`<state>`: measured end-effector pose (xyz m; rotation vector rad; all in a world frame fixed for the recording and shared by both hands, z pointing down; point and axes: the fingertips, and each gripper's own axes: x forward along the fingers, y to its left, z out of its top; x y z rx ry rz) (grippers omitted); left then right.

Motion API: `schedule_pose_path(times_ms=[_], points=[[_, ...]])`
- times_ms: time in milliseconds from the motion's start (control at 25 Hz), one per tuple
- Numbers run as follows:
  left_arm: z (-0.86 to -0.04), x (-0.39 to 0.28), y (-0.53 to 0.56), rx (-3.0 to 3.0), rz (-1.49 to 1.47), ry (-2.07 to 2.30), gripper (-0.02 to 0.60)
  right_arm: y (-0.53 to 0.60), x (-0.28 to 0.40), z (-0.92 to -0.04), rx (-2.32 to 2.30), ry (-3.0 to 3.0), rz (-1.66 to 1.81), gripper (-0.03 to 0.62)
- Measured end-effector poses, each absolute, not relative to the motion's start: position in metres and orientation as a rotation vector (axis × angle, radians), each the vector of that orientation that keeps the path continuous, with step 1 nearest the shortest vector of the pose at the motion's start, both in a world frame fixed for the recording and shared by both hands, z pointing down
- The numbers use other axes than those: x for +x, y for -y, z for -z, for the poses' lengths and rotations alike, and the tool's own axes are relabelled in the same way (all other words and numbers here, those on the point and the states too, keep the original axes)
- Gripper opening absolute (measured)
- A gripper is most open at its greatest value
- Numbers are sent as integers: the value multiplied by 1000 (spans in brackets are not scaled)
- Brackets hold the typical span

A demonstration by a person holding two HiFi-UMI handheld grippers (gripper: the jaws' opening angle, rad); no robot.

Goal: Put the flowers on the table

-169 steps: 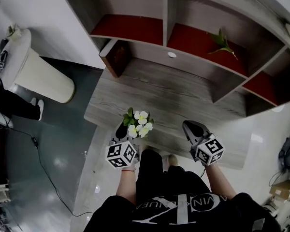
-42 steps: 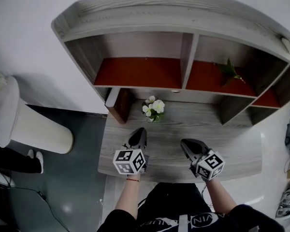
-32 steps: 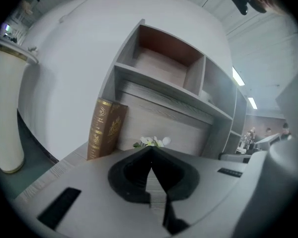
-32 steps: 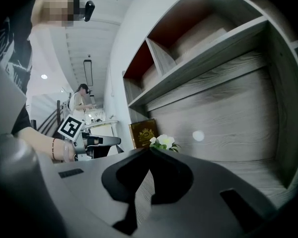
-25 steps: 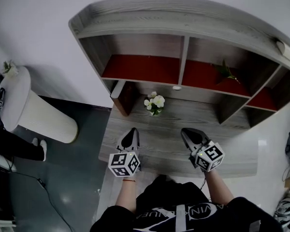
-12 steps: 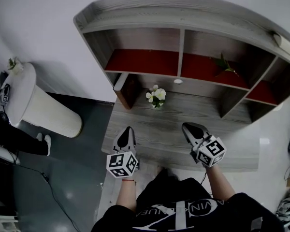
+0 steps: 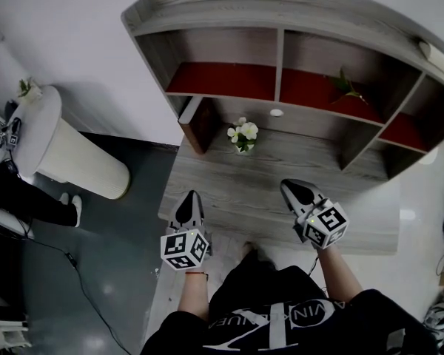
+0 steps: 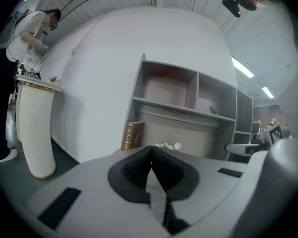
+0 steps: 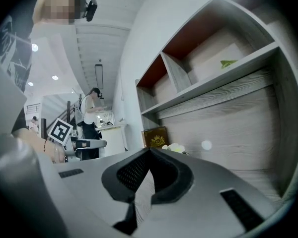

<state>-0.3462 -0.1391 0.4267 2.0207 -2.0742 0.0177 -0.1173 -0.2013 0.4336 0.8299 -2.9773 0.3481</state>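
A small bunch of white flowers (image 7: 243,134) with green leaves stands on the grey wooden table (image 7: 281,191), close to the back panel under the shelves. It also shows as pale blooms (image 8: 168,145) in the left gripper view and as the flowers (image 9: 177,148) in the right gripper view. My left gripper (image 7: 188,199) is at the table's near left edge, shut and empty. My right gripper (image 7: 294,188) hovers over the table's near right part, shut with nothing between its tips. Both are well short of the flowers.
A brown book (image 7: 200,123) stands at the table's back left. Shelves with red floors (image 7: 229,81) rise behind the table; a green sprig (image 7: 345,87) lies in the right one. A white round pedestal (image 7: 66,150) stands on the dark floor at the left, with a person (image 7: 18,198) beside it.
The flowers were in my left gripper at the table's near edge; now they stand at the back of the table. Both grippers have drawn back toward me, empty.
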Motion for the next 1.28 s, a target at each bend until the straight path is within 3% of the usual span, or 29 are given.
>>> schedule_pose_path(times_ms=[1280], points=[[-422,-337,121,2018,-16,2091,3,187,-104,-426,845,2999,-330,11]])
